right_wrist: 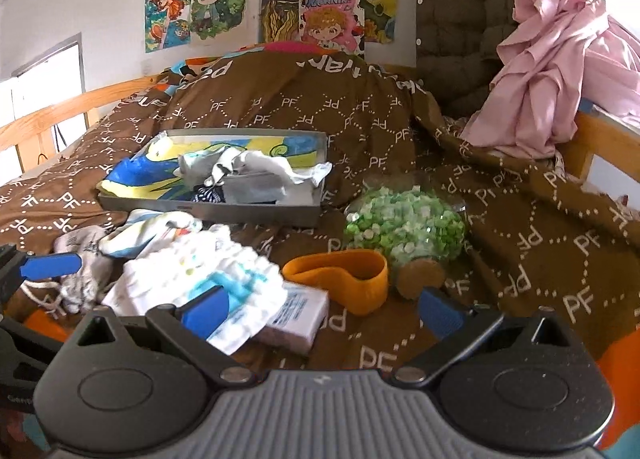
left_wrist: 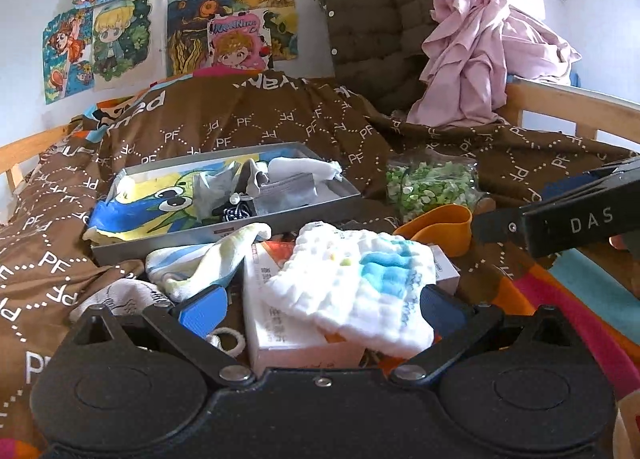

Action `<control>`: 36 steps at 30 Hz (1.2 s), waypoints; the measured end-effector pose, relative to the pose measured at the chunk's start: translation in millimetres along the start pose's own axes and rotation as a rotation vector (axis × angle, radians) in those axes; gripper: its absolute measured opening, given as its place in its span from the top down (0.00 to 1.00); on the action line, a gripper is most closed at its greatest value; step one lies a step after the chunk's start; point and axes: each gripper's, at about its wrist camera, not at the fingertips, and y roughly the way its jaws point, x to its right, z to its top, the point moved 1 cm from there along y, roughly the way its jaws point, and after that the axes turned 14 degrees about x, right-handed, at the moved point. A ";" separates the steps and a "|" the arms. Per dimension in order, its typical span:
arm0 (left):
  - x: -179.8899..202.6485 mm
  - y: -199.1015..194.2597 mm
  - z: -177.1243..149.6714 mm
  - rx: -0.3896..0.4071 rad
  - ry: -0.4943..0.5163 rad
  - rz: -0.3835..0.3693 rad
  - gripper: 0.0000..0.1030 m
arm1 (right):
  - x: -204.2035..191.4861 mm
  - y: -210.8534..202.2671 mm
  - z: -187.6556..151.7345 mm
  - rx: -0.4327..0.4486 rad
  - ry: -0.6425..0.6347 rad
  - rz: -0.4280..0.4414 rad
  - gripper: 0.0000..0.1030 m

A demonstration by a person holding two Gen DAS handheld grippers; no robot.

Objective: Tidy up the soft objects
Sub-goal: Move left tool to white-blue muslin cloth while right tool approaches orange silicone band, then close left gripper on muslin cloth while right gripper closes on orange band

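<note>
Both tongs are hanging wide open over the bed, gripping nothing: left tongs [left_wrist: 320,305] around a white cloth [left_wrist: 356,283], right tongs [right_wrist: 324,309] beside it.

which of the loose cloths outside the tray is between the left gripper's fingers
The white quilted cloth with the blue patch, draped over the white box. The striped cloth lies beyond the left finger.

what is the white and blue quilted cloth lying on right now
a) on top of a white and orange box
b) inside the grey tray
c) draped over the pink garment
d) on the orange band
a: the white and blue quilted cloth is draped over the white and orange box, in front of the grey tray, not inside it.
</note>
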 end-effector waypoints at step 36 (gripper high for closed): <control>10.0 71.7 2.7 -0.179 -0.037 -0.005 0.13 | 43.8 94.1 -26.9 -0.102 0.203 0.094 0.28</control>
